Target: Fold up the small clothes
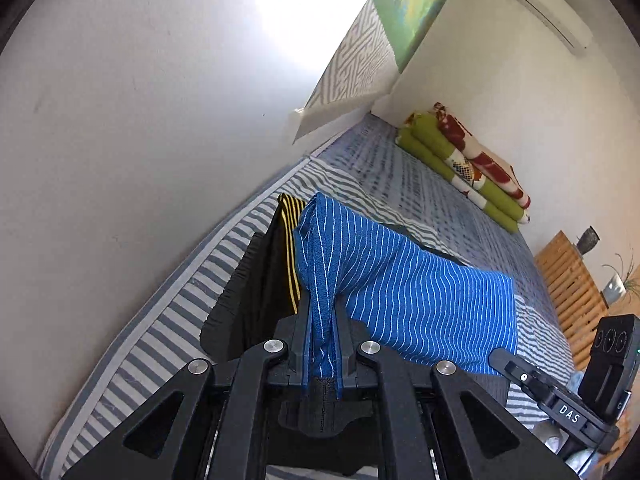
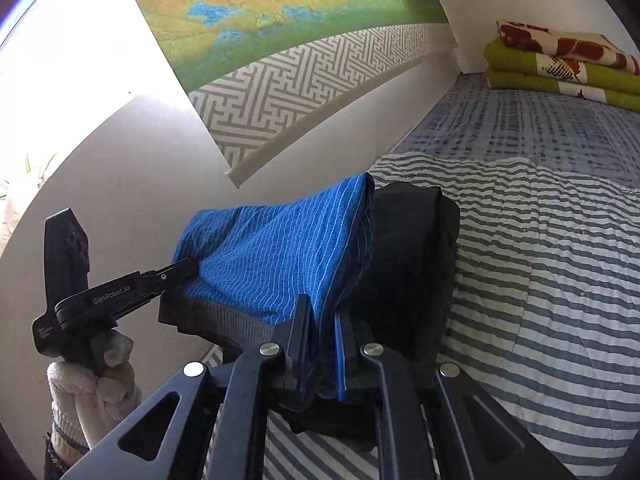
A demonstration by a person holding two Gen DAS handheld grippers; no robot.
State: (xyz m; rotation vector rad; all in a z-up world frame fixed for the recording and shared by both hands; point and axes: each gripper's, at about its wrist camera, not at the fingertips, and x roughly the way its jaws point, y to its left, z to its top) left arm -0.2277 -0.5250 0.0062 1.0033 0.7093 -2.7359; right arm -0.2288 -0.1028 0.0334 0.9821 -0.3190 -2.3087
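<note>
A blue garment with thin white stripes hangs stretched between my two grippers above the striped bed. My left gripper is shut on one bunched end of it. My right gripper is shut on the other end of the blue garment. Behind the blue cloth lies a black garment with yellow stripes, which shows as a dark folded heap in the right wrist view. The right gripper's body appears at the lower right of the left wrist view, and the left gripper's body, held by a gloved hand, at the lower left of the right one.
The bed carries a grey-and-white striped cover. Folded green and red blankets lie against the far wall. A white wall runs along the bed's left side, with a painted panel above. A wooden slatted rack stands at the right.
</note>
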